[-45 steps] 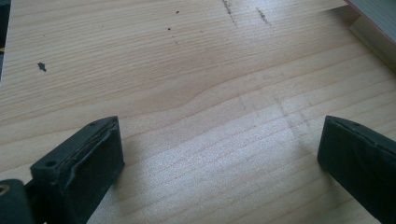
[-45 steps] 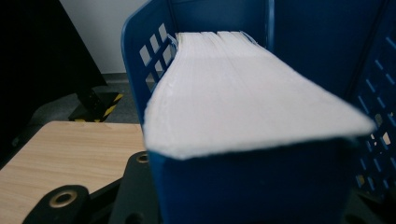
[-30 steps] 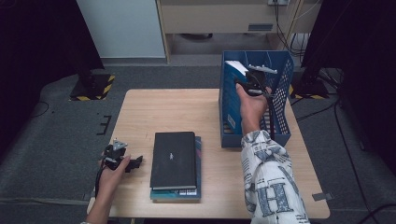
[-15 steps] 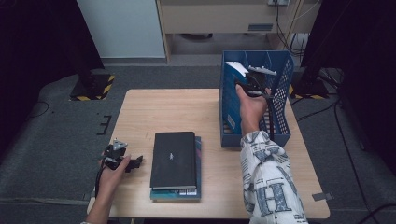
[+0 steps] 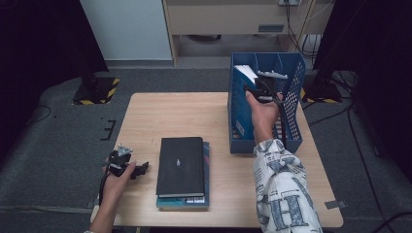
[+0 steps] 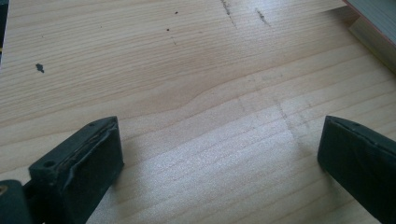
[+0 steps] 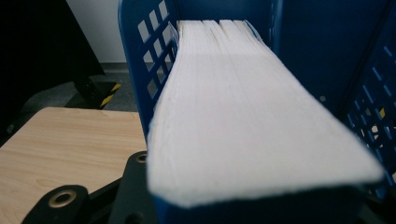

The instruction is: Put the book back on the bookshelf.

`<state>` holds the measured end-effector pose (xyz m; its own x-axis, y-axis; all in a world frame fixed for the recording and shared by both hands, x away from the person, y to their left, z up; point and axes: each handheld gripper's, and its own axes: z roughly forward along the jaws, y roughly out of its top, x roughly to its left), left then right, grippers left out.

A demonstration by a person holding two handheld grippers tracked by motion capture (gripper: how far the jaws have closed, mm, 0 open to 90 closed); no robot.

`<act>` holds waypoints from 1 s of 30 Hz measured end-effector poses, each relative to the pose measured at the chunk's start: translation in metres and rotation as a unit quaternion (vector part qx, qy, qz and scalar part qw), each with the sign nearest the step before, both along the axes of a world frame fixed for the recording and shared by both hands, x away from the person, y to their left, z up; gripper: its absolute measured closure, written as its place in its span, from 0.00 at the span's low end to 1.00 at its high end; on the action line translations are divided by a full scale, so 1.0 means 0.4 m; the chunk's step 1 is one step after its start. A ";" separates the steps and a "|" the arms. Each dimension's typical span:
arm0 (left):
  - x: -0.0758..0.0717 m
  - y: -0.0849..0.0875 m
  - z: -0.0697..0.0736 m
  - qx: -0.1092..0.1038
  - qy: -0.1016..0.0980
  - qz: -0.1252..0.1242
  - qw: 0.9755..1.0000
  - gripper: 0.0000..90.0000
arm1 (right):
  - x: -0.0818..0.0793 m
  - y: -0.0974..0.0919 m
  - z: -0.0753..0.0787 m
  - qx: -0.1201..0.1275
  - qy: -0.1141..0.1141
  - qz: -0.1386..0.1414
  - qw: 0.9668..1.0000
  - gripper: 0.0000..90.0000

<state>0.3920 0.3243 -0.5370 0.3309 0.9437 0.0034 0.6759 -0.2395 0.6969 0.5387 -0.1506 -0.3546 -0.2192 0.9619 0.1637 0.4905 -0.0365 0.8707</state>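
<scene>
Right gripper (image 5: 265, 87), clamped on the thick book (image 7: 243, 112), should lower it straight into the blue file rack (image 5: 291, 92).

- One blue perforated plastic file rack (image 5: 291, 116) with upright dividers.
- One thick book with white page edges (image 7: 243, 102), standing in that rack.
- Two flat books stacked on the table: a black-covered one (image 5: 180, 165) on a teal one (image 5: 206, 174).
- One light wooden table (image 5: 165, 116).
- Two black handheld grippers (image 5: 127, 167) (image 5: 262, 87).
</scene>
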 end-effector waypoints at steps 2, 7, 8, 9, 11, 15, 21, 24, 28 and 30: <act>0.000 0.000 0.000 0.000 0.000 0.000 1.000 0.00 | -0.003 0.000 0.001 -0.003 0.002 0.000 1.000 0.67; 0.000 -0.001 0.000 0.000 0.000 0.000 1.000 0.00 | -0.022 -0.001 -0.003 -0.011 0.005 0.008 1.000 0.67; 0.000 -0.001 0.000 0.000 0.000 0.000 1.000 0.00 | -0.031 -0.003 -0.002 -0.015 0.012 0.009 1.000 0.67; 0.000 -0.001 0.000 0.000 0.000 0.000 1.000 0.00 | -0.031 -0.003 -0.002 -0.015 0.012 0.009 1.000 0.67; 0.000 -0.002 0.000 0.000 0.000 -0.001 1.000 0.00 | -0.038 -0.004 -0.002 -0.017 0.018 0.010 1.000 0.67; 0.000 -0.002 0.000 0.000 0.000 -0.001 1.000 0.00 | -0.054 -0.008 -0.005 -0.022 0.024 0.016 0.999 0.67; -0.002 -0.004 0.000 0.000 0.001 -0.002 1.000 0.00 | -0.075 -0.010 -0.011 -0.025 0.030 0.019 0.999 0.67; -0.001 -0.004 0.000 0.000 0.000 -0.002 1.000 0.00 | -0.090 -0.020 -0.019 -0.022 0.034 0.022 0.999 0.67; -0.001 -0.004 0.000 0.000 0.000 -0.002 1.000 0.00 | -0.097 -0.024 -0.023 -0.021 0.032 0.022 0.999 0.66; -0.001 -0.004 0.000 0.000 0.000 -0.002 1.000 0.00 | -0.101 -0.020 -0.023 -0.028 0.031 0.027 0.999 0.66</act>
